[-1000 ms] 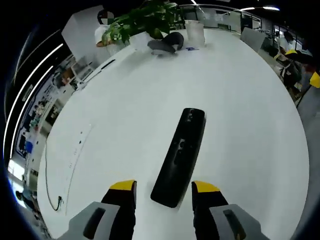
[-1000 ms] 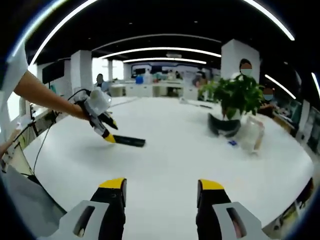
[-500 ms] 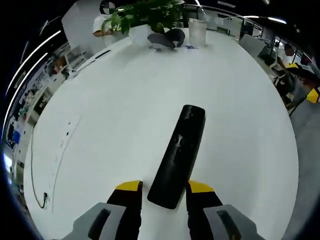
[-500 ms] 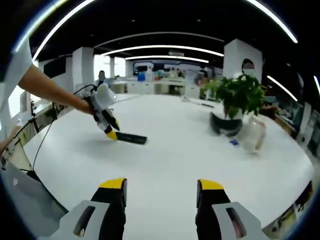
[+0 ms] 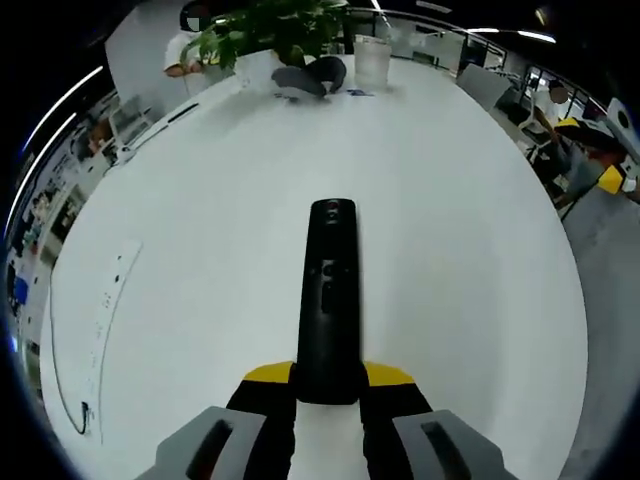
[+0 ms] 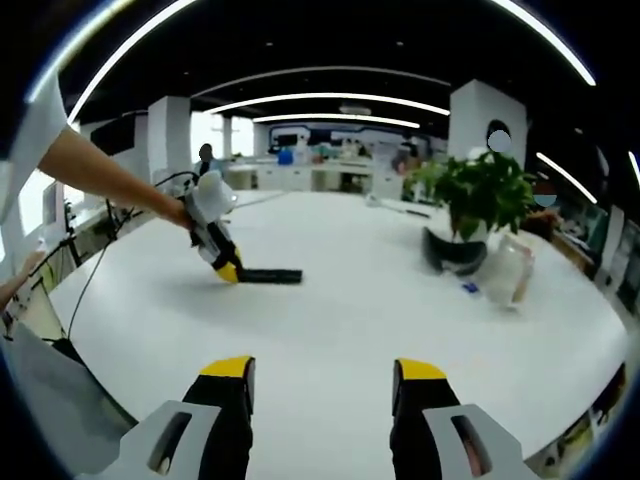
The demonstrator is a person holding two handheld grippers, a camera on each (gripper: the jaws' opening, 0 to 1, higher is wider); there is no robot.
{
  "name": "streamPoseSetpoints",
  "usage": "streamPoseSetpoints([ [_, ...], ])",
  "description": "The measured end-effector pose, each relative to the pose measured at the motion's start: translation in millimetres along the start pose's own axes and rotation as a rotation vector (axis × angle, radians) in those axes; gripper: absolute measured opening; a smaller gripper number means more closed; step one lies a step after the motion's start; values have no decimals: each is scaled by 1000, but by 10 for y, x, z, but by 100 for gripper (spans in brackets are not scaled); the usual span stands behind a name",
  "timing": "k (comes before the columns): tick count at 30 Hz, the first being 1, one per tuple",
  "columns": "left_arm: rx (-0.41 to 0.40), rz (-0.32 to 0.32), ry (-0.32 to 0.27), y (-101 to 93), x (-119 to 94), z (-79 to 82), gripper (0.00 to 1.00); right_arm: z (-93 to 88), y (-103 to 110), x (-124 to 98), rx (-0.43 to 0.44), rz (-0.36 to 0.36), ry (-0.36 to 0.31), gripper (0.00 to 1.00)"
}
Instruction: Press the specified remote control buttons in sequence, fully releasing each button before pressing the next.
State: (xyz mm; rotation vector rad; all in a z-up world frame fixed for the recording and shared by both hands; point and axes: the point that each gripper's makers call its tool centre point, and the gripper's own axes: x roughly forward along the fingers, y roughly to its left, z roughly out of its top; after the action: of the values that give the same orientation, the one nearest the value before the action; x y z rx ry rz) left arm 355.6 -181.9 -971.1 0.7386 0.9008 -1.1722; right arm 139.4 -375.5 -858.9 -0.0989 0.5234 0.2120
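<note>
A long black remote control (image 5: 328, 300) lies flat on the white table (image 5: 180, 230), pointing away from me. My left gripper (image 5: 328, 378) is shut on its near end, yellow-tipped jaws pressed to both sides. In the right gripper view the same remote (image 6: 272, 275) lies at the middle left, with the left gripper (image 6: 222, 262) on its left end, held by a person's arm (image 6: 100, 180). My right gripper (image 6: 322, 375) stands open over bare table, well short of the remote, nothing between its jaws.
A potted plant (image 5: 270, 25) with a dark bowl-like thing (image 5: 310, 78) and a clear container (image 5: 370, 60) stand at the table's far end; the same plant (image 6: 480, 190) is at the right. A thin cable (image 5: 60, 380) runs along the left edge. People sit beyond the table.
My left gripper's jaws have closed onto the remote's near end, and the remote now lies straight along them instead of slanting. The right gripper has stayed put.
</note>
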Motion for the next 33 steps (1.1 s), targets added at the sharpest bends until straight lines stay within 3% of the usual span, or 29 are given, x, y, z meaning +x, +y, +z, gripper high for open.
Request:
streamPoseSetpoints([
  [6, 30, -1, 6, -26, -3, 0, 22, 5, 3, 0, 1, 2, -2, 52],
  [10, 102, 16, 23, -52, -3, 5, 22, 6, 13, -3, -4, 4, -4, 52],
  [21, 109, -8, 42, -121, 8, -25, 22, 25, 20, -9, -8, 8, -14, 52],
  [33, 201, -17, 64, -267, -5, -37, 22, 43, 20, -20, -2, 12, -25, 51],
])
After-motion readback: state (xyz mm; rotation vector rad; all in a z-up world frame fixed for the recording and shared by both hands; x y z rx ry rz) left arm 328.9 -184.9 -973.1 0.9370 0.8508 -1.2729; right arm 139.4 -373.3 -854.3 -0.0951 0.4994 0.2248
